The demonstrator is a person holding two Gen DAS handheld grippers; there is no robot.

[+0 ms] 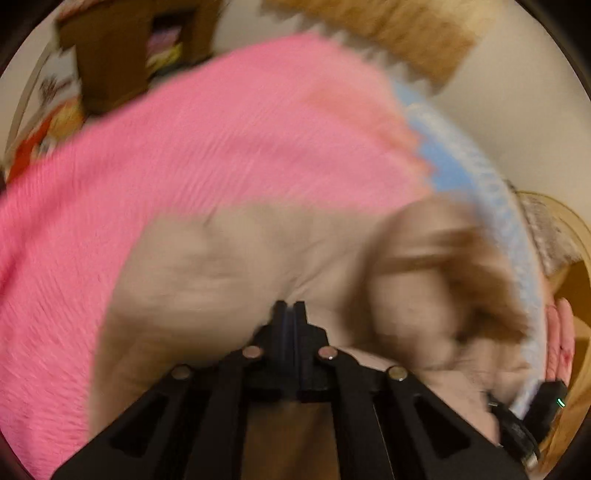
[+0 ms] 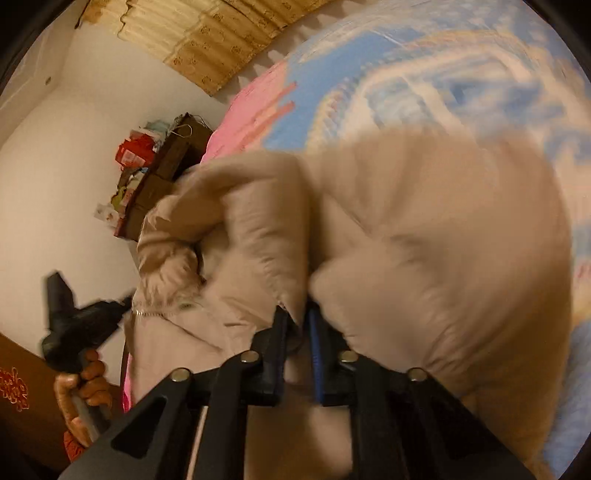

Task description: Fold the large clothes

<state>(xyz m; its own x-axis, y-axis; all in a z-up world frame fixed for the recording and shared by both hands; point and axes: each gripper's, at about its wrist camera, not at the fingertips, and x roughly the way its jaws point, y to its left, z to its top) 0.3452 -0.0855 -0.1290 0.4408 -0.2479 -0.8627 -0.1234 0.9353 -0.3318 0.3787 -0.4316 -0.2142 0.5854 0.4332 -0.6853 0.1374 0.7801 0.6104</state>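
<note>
A beige padded jacket (image 2: 406,236) with a fur-trimmed hood (image 1: 461,266) hangs bunched over a bed. My left gripper (image 1: 290,308) is shut on a fold of the beige jacket (image 1: 229,266), jaws pressed together. My right gripper (image 2: 297,317) is shut on another fold of the jacket, with cloth pinched between its black and blue fingers. The left gripper also shows in the right wrist view (image 2: 74,325), held by a hand at the lower left. Both views are motion-blurred.
A pink blanket (image 1: 184,147) and a blue-white patterned cover (image 2: 424,66) lie on the bed. A brown cabinet (image 2: 166,166) with clutter stands against the white wall. A tan curtain (image 2: 221,33) hangs behind.
</note>
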